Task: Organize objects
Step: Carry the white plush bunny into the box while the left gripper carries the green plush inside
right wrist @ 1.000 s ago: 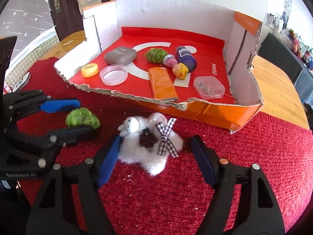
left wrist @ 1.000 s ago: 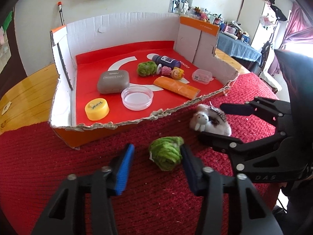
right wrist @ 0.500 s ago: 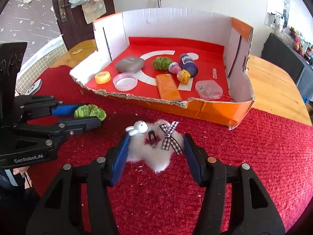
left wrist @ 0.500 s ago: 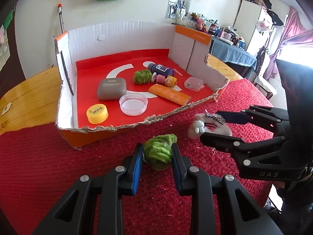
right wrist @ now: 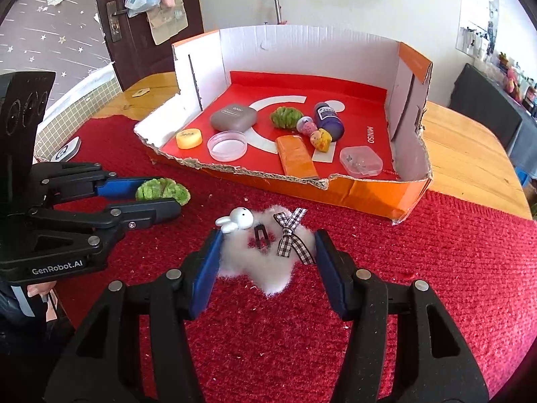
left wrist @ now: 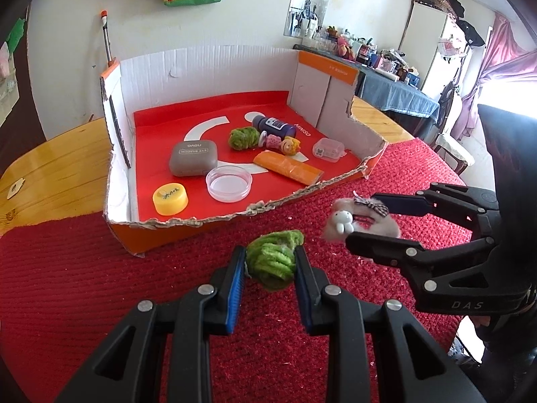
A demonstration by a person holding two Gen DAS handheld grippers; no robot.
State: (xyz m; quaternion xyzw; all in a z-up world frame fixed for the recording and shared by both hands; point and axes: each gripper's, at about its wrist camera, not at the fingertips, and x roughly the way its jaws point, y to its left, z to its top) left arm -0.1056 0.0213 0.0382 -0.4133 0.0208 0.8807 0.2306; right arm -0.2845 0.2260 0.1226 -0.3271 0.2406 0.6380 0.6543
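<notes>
Between the blue pads of the left gripper (left wrist: 270,263) sits a green chenille scrunchie (left wrist: 273,258), pinched from both sides so its loops bulge above and below the jaws; that one is clenched on its catch. Just beside it, the right gripper (right wrist: 266,255) has its pads pressed into the flanks of a white fluffy hair clip (right wrist: 265,252) with a small bunny head and a checked bow, squeezing the fluff in a little. Both grips take the soft body, not the trim, which I'd judge gives the pads something that yields and won't slip.

Both pieces are at the level of the red knitted cloth (right wrist: 436,268), short of the torn front edge of the cardboard tray (left wrist: 201,223); whether they are clear of the cloth I cannot tell. Inside the tray lie a second green scrunchie (left wrist: 243,138), a grey case (left wrist: 193,158), a clear round dish (left wrist: 229,183), a yellow lid (left wrist: 170,198), an orange packet (left wrist: 288,168), a purple bottle (left wrist: 273,126) and a small clear box (left wrist: 328,149). The low front looks like the easy way in, and I'd guess these two are headed there.
</notes>
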